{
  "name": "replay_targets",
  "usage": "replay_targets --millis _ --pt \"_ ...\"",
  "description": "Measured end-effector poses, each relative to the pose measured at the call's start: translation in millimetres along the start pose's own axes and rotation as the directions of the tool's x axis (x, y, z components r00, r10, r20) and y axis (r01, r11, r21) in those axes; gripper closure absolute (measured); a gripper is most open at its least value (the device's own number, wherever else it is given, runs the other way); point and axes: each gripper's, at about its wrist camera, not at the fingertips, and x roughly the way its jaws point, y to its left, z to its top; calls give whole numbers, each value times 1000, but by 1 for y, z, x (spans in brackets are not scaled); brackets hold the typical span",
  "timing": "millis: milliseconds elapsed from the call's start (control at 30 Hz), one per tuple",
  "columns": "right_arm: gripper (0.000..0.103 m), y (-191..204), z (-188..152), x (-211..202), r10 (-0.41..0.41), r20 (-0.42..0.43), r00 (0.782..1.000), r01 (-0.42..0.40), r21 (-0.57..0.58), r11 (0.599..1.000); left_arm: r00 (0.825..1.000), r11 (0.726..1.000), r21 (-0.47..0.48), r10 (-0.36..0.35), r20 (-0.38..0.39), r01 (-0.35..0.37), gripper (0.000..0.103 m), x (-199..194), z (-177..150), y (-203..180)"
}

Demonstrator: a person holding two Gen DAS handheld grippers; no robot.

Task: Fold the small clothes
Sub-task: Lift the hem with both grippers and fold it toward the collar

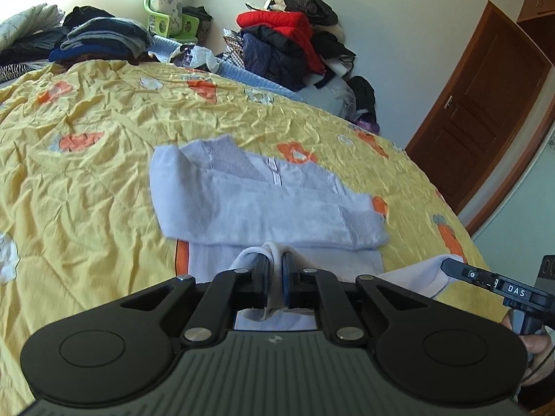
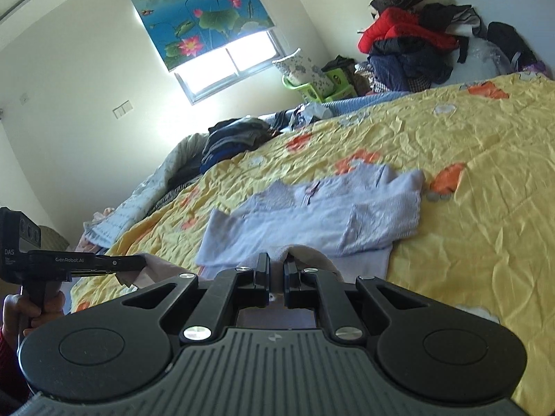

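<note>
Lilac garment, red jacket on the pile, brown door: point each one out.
lilac garment [image 1: 263,208], left wrist view, on its folded sleeve
red jacket [image 1: 274,20], left wrist view, on its top surface
brown door [image 1: 485,111], left wrist view, on its panel

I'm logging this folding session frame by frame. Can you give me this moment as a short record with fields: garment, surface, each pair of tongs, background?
garment: pale lilac top, sleeves already folded across the body, its near hem lifted
surface: yellow flowered bedspread, crumpled
left tongs: shut on the hem
right tongs: shut on the hem, further along the same edge
fold stage: hem raised off the bed, not yet laid over the body
background: clothes pile against the wall, wooden door, window with a lotus blind
</note>
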Motion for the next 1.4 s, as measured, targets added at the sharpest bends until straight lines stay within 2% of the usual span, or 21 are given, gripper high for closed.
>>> replay_targets --millis 267,633,1067,1400 --pt "91 -7 22 34 -42 56 998 43 -12 999 997 997 37 60 48 -62 95 25 26 -7" --pt "91 -34 50 80 -84 91 992 80 42 996 990 991 56 116 83 -121 95 60 71 -3" --pt "91 -73 72 138 -122 74 990 110 156 982 983 980 81 176 54 -180 95 120 107 2" --pt "91 -101 79 179 -141 18 990 134 227 965 975 973 62 223 -7 -223 95 175 122 18"
